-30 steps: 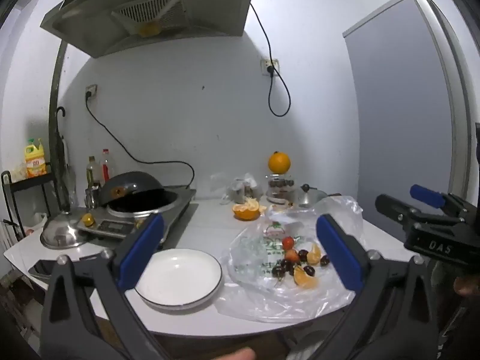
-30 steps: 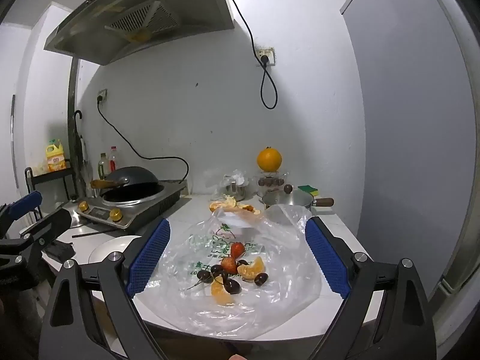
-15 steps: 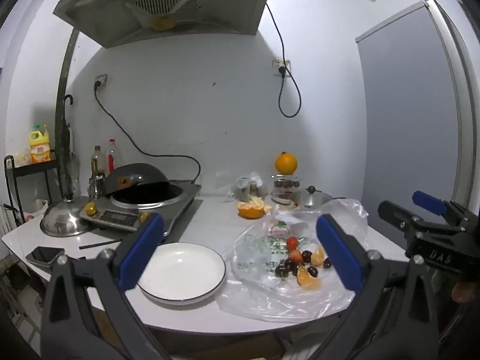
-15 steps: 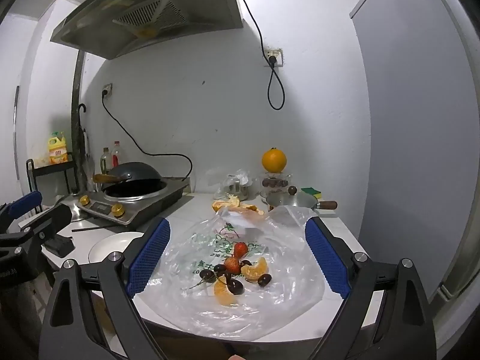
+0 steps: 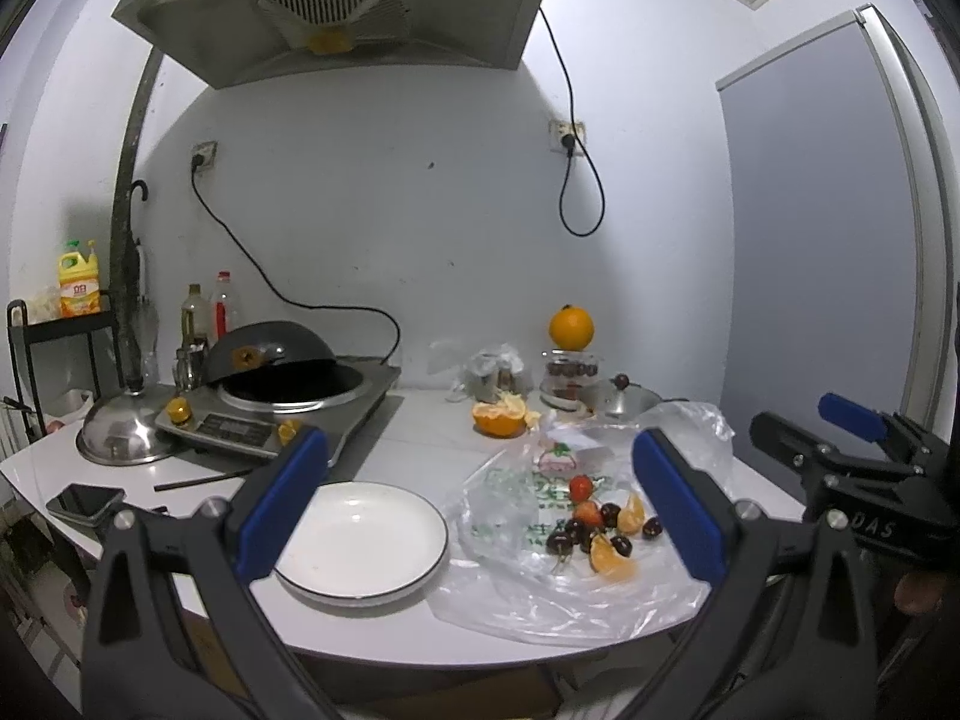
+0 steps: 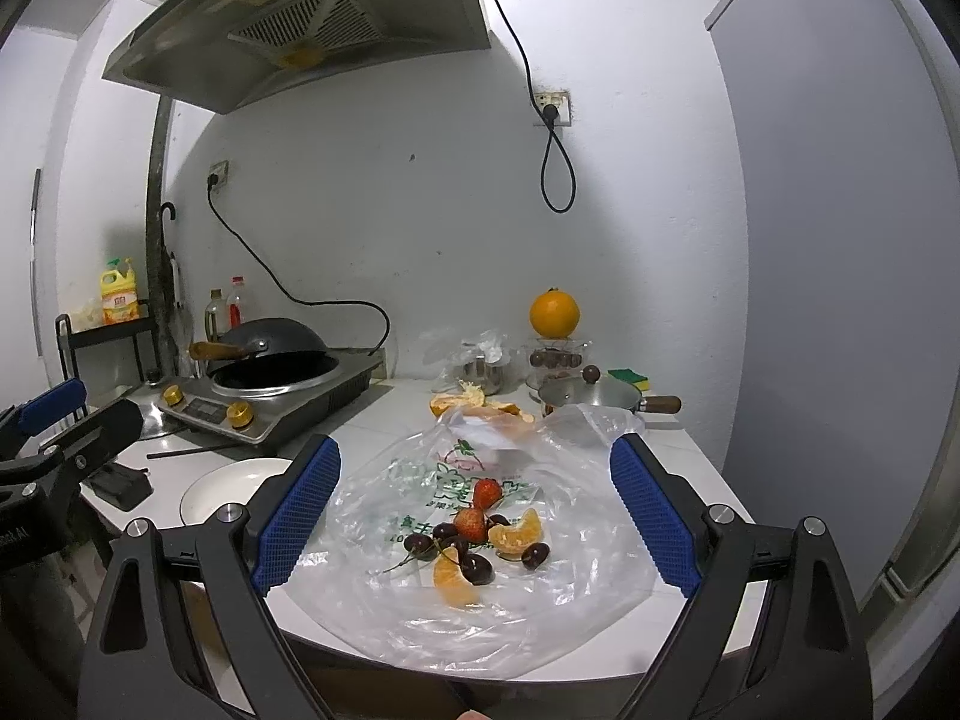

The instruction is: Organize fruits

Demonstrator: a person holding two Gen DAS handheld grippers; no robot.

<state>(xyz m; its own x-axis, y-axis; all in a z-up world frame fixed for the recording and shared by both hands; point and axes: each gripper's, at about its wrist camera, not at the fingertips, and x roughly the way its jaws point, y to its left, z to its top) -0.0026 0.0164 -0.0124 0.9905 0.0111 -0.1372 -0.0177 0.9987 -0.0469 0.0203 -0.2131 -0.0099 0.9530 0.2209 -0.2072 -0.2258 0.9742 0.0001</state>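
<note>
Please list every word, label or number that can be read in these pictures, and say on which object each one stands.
"DAS": white letters on the body of the right gripper, seen from the left wrist view.
Green print on the plastic bag: characters, too distorted to read.
Label on the yellow bottle: too small to read.
Panel on the induction cooker: unreadable.

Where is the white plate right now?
The white plate sits empty near the counter's front edge, left of the plastic bag holding the fruit, in front of the stove.

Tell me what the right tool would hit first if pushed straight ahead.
Probably the fruit pile on the plastic bag, centred between the right tool's open fingers; depth is unclear, so it might pass just above.
</note>
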